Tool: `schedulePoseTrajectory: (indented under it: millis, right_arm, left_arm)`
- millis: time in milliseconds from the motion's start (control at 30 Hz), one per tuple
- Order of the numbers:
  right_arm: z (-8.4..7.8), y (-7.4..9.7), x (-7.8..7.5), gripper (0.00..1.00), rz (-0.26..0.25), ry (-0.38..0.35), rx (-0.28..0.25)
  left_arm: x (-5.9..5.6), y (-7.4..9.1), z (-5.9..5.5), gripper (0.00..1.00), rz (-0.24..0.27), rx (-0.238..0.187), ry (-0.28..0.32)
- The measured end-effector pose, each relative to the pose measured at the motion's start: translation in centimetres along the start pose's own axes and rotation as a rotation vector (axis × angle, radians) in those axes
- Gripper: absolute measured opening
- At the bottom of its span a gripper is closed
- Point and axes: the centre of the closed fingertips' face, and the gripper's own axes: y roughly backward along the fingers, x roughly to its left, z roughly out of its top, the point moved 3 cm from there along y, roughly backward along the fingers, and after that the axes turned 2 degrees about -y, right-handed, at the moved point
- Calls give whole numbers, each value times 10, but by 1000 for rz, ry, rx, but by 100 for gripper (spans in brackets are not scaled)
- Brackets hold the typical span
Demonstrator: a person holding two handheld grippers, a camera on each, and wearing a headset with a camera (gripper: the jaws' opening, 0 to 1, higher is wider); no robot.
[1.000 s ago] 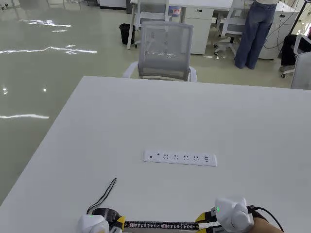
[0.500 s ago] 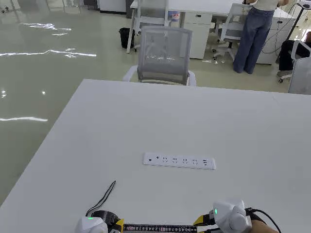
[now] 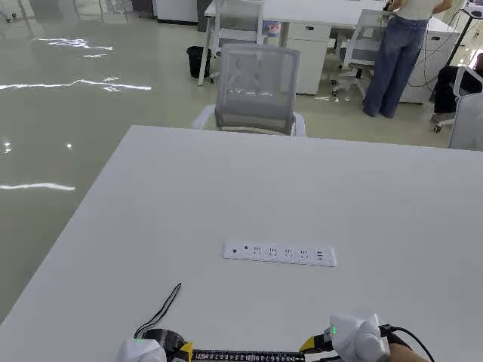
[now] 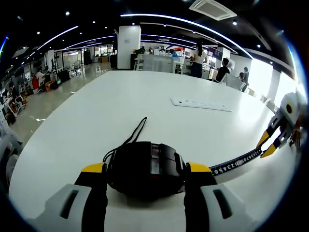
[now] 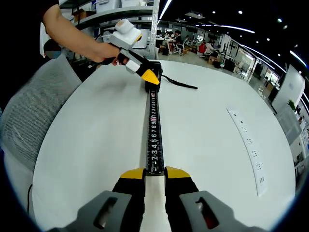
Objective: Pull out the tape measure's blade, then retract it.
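Left gripper view showed the tape measure (image 4: pixel 145 166), a black case, sitting on the white table (image 4: pixel 87 111) close to its near edge. The left gripper (image 4: pixel 146 170) was closed on it, with one yellow-tipped jaw pressed on each side of the case. From the case the blade (image 4: pixel 236 164) ran out to the right, low over the table, up to the right gripper (image 4: pixel 268 146). Right gripper view looked straight along this blade: the jaws stood narrow and pinched its free end, and the numbered strip went away from them in a straight line to the case. So the long axis of the blade lay across the person, from the left gripper to the right gripper, along the near edge of the table in the head view. The blade seemed pulled out a good way; for retracting, the right gripper would probably need to travel along this same line toward the case, without turning the blade aside. A thin black strap (image 3: pixel 160 308) lay behind the case, and a white power strip (image 3: pixel 279 254) lay farther, well apart from the blade.
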Motion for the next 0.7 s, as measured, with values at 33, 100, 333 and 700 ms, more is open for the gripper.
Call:
schedulePoseTrajectory:
  millis: [33, 100, 333, 700]
  right_arm:
    - [0, 0, 0, 13, 0, 0, 0]
    - [0, 0, 0, 13, 0, 1, 0]
    - [3, 0, -1, 13, -2, 3, -1]
    - [6, -2, -1, 13, -1, 10, -1]
  left_arm:
    - [0, 0, 0, 61, -1, 1, -1]
    - [1, -1, 0, 61, -2, 2, 1]
    - [2, -1, 0, 61, -6, 2, 11]
    - [3, -1, 0, 61, -14, 3, 24]
